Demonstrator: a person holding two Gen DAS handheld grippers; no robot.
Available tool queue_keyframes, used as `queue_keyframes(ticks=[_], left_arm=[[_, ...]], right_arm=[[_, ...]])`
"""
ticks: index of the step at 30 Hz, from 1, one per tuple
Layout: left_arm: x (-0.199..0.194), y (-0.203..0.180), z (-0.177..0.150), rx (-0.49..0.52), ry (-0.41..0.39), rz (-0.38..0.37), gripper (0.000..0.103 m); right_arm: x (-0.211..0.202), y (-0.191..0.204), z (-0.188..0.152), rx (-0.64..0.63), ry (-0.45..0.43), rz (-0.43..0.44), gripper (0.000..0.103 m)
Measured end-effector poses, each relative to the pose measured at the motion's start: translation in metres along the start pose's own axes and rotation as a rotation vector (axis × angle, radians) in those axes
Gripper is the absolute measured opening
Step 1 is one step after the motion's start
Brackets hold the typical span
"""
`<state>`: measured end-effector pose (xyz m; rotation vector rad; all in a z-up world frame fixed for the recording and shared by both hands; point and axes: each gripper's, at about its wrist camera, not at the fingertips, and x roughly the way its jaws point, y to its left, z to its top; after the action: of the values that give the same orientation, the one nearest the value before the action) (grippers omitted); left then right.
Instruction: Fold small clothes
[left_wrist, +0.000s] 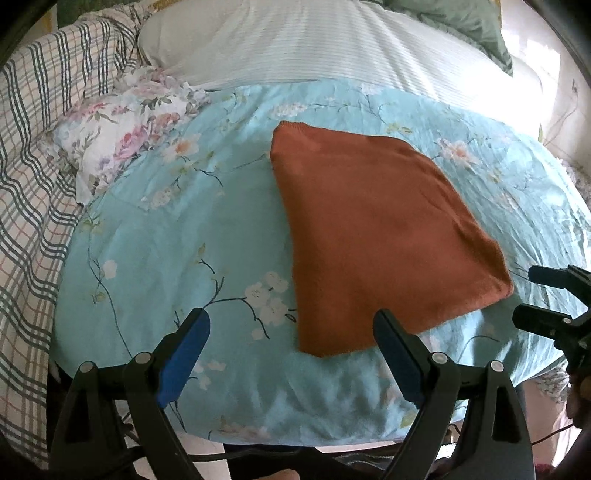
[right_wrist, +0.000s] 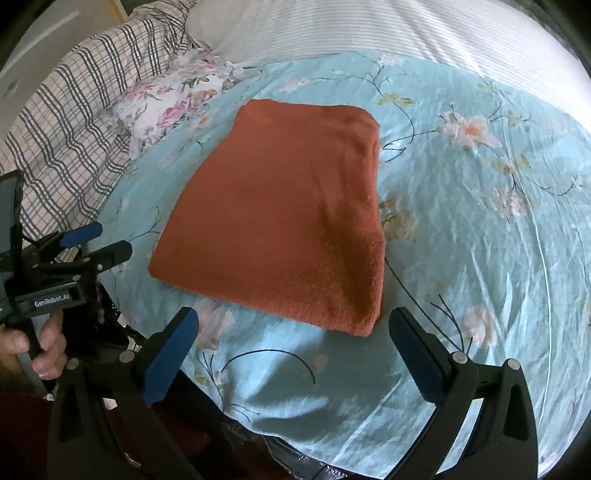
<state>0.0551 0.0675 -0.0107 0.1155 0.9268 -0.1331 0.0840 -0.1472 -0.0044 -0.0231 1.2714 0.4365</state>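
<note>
A rust-orange garment (left_wrist: 376, 236) lies folded into a flat rectangle on the light blue floral bedcover (left_wrist: 166, 236). It also shows in the right wrist view (right_wrist: 280, 218). My left gripper (left_wrist: 291, 325) is open and empty, hovering over the garment's near left corner. My right gripper (right_wrist: 293, 326) is open and empty, just in front of the garment's near edge. The right gripper also shows at the right edge of the left wrist view (left_wrist: 535, 291), open. The left gripper shows at the left of the right wrist view (right_wrist: 107, 240), open, held by a hand.
A floral pillow (left_wrist: 122, 140) lies at the far left of the bedcover (right_wrist: 480, 240). A plaid blanket (left_wrist: 33, 155) is bunched at the left. A white striped sheet (left_wrist: 314, 40) covers the far bed. The bed's front edge is near the grippers.
</note>
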Motion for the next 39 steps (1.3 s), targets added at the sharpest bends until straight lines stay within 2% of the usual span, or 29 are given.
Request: queue_keyframes(ticks=[6, 39], left_arm=[[-0.003, -0.008, -0.003, 0.027, -0.01, 0.01, 0.091], [-0.002, -0.015, -0.005, 0.036, -0.015, -0.012, 0.091]], right_arm=[[-0.001, -0.002, -0.005, 0.009, -0.004, -0.009, 0.102], [-0.005, -0.006, -0.005, 0.025, -0.034, -0.001, 0.103]])
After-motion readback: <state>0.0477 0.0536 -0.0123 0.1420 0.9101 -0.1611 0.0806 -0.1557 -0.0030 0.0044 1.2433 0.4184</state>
